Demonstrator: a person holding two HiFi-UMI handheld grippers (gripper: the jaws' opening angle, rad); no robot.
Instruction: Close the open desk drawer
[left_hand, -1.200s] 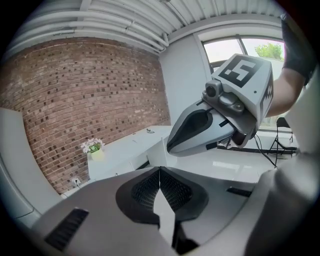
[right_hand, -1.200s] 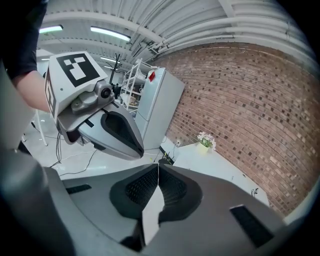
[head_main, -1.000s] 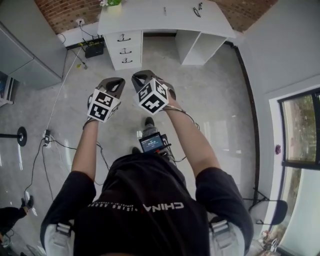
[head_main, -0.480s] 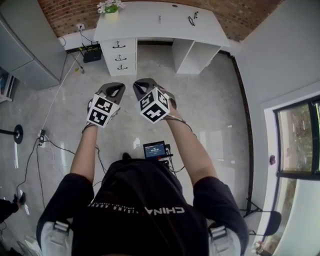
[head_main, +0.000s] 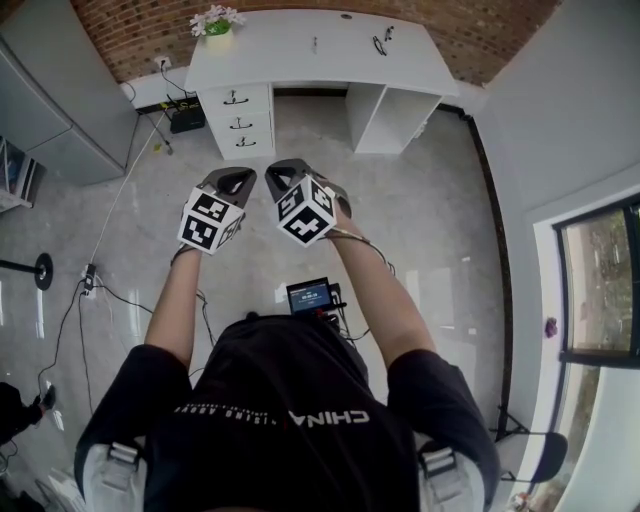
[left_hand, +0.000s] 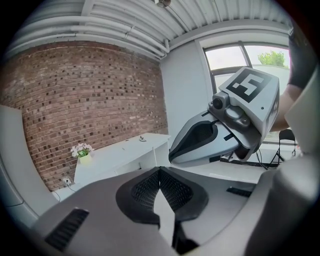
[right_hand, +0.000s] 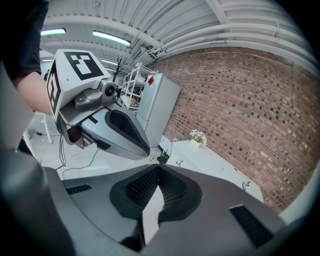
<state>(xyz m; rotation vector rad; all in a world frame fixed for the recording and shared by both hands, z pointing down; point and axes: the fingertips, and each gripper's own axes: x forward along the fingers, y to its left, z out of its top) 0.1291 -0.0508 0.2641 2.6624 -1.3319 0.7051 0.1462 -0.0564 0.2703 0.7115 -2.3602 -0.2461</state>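
L gripper (left_hand: 160, 172) & R gripper (right_hand: 159, 171) side by side in mid-air, jaws on both clenched tip-to-tip, nothing between. Tabletop (head_main: 300, 45) w/ flower pot (head_main: 218, 24) well apart from them, 3 drawers (head_main: 238, 120) under it

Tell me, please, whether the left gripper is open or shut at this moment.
Shut. In the left gripper view, the left gripper has its two ribbed pads meeting at the tips, and nothing is held between them.
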